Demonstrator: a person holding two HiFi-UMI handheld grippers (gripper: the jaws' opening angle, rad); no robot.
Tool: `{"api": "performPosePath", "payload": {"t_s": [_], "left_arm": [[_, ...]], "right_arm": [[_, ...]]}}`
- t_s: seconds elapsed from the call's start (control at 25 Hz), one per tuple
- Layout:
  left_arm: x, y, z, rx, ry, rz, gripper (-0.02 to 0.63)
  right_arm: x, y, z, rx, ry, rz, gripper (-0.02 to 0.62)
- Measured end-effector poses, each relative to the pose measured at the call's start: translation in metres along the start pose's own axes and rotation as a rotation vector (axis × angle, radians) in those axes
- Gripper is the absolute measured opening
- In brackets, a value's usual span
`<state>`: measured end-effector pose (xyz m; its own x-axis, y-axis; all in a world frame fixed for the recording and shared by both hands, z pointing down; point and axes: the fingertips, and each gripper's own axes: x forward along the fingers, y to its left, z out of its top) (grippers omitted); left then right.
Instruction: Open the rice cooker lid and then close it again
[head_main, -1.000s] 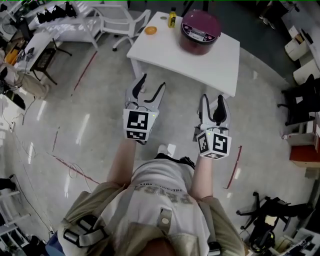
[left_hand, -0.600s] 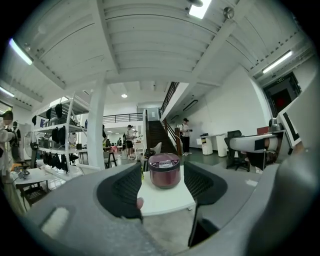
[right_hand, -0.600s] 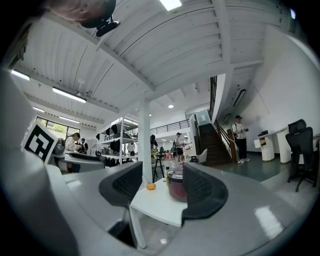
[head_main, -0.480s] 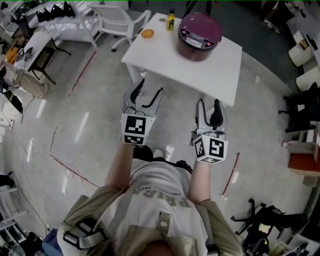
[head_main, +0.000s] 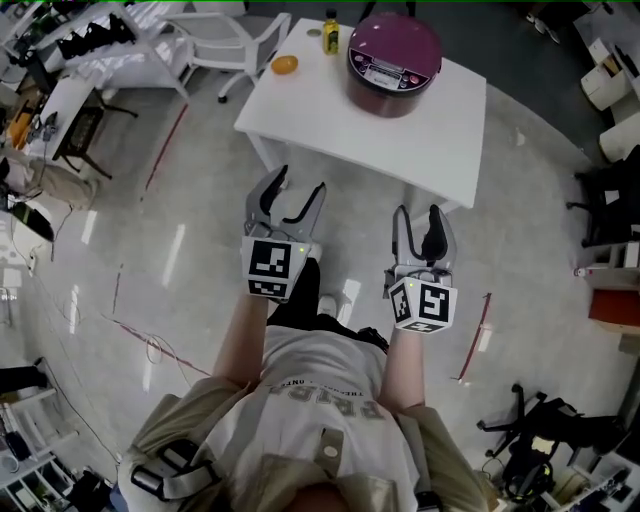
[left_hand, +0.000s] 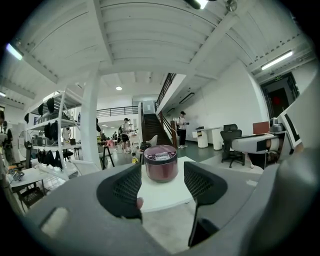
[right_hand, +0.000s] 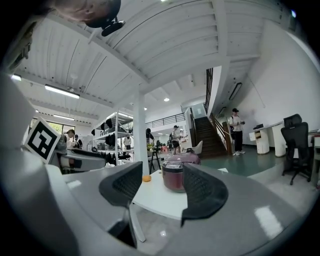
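The maroon rice cooker (head_main: 393, 62) stands with its lid down at the far side of the white table (head_main: 400, 145). Both grippers hang over the floor, short of the table's near edge and well apart from the cooker. My left gripper (head_main: 293, 195) is open with nothing between its fingers, and the left gripper view frames the cooker (left_hand: 161, 163) in the gap. My right gripper (head_main: 418, 222) is also open and empty. The right gripper view shows the cooker (right_hand: 175, 175) farther off on the table (right_hand: 160, 199).
An orange (head_main: 284, 65) and a small yellow bottle (head_main: 330, 32) sit on the table's far left corner. A white chair (head_main: 235, 40) stands left of the table. Desks and shelving line the left side, and office chairs the right. Several people stand far off by a staircase.
Both grippers, jaws unchanged, have come slightly nearer the table's near edge as the person stepped forward. The cooker has stayed put.
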<state>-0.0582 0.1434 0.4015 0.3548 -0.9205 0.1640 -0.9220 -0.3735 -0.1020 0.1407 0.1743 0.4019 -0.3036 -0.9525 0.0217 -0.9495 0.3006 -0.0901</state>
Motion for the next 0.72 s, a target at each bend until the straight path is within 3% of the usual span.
{"api": "performPosePath", "payload": {"t_s": [0.72], "left_arm": [[0.152, 0.055, 0.028, 0.002, -0.046, -0.133, 0.276]], "right_arm": [[0.133, -0.038, 0.016, -0.01, -0.025, -0.109, 0.23]]}}
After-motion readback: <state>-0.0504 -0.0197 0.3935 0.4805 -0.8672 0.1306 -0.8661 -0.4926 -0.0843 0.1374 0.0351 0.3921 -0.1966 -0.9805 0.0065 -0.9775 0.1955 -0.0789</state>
